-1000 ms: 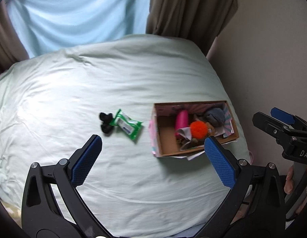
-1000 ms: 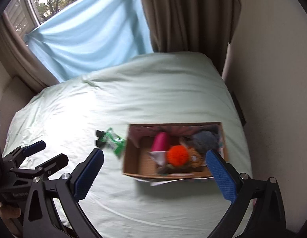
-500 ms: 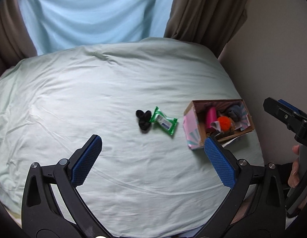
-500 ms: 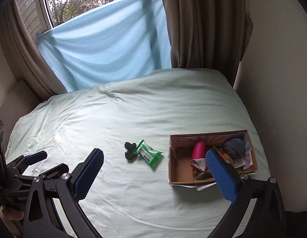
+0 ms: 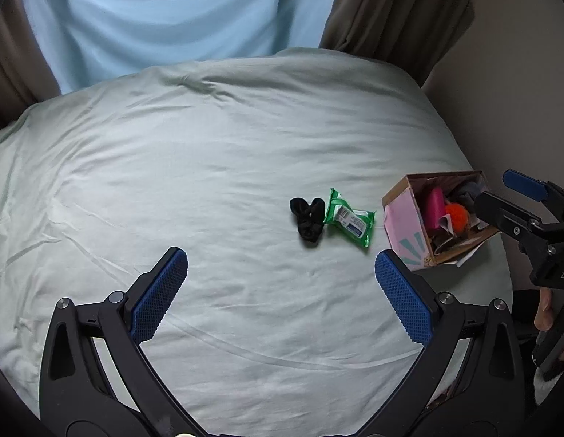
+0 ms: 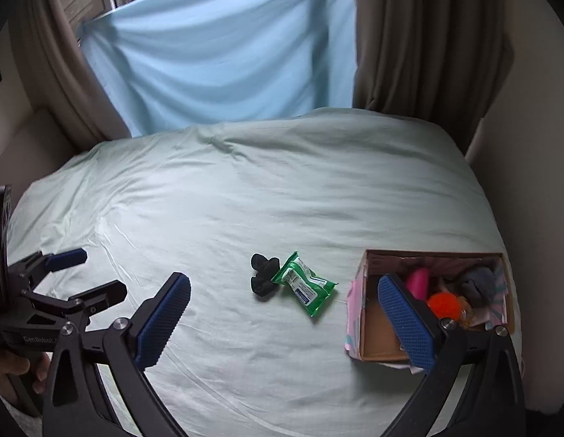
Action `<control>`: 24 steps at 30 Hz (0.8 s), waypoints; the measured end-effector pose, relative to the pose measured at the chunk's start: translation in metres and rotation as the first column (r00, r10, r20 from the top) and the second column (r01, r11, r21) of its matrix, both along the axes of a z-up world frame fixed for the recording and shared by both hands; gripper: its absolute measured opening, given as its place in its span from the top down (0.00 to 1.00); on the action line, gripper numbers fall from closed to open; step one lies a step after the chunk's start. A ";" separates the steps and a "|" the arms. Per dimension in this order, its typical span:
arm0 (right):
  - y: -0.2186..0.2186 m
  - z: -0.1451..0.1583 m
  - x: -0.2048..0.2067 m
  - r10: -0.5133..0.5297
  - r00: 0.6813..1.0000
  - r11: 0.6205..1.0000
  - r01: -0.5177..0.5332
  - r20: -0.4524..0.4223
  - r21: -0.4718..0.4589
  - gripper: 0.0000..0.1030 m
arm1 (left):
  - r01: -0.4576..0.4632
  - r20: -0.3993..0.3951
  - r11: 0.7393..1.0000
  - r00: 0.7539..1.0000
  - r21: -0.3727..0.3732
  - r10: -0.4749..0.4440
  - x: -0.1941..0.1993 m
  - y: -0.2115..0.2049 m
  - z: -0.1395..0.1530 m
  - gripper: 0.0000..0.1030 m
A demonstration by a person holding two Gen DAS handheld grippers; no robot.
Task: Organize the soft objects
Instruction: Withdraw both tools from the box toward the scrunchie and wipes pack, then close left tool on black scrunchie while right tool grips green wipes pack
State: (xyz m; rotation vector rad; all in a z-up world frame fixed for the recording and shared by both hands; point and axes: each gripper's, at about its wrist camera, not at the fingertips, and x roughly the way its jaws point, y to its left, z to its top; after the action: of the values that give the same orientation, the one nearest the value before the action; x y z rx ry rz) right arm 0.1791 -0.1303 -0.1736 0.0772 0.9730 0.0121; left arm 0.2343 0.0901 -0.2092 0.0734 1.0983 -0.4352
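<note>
Clearly both tools are empty and held back from the work: the left gripper (image 5: 281, 288) hangs over bare sheet with its jaws spread wide, and the right gripper (image 6: 284, 318) is likewise wide open, nothing between its blue pads. On the pale green bed (image 6: 245, 189), near the middle and a little to the right, lie the two loose items: a black sock bundle (image 6: 262, 277) and, touching its right side, a green wipes pack (image 6: 304, 284). Further right, near the bed's edge, stands the cardboard box (image 6: 356, 313), already holding a pink item (image 6: 417, 281), an orange pom-pom (image 6: 444, 304) and some grey cloth (image 6: 476, 286). Judging by this, the remaining step is probably to move the two loose things into the box. The sock bundle should be light and very squashy, so a pinch across its thickest middle, pressed slightly into the soft sheet, seems safest; a grip on a loose lobe may let it unroll. The wipes pack looks like slick film over a yielding filling, likely to slip, so taking it across its short width at the centre, away from the crimped ends, appears best. Since the two touch, lifting one could drag the other.
</note>
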 end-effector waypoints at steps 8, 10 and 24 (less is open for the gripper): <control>-0.001 -0.068 0.053 0.139 0.983 0.988 -0.146 -0.123 -0.047 0.00 | 0.070 -0.039 0.997 0.997 0.012 -0.070 0.043 -0.027 -0.066 0.00; -0.001 -0.088 0.067 0.169 0.973 0.981 -0.181 -0.159 -0.064 0.00 | 0.099 -0.046 0.995 0.994 0.026 -0.098 0.053 -0.037 -0.084 0.00; -0.010 -0.231 0.120 0.221 0.853 0.938 -0.319 -0.472 -0.137 0.05 | 0.282 -0.104 0.955 0.957 0.093 -0.272 0.090 -0.112 -0.198 0.01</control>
State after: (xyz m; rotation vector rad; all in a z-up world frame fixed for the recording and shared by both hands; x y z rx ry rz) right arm 0.2995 -0.1407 -0.4043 -0.2685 1.4416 0.1584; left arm 0.3240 -0.0216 -0.4076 0.3088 1.2048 -0.6361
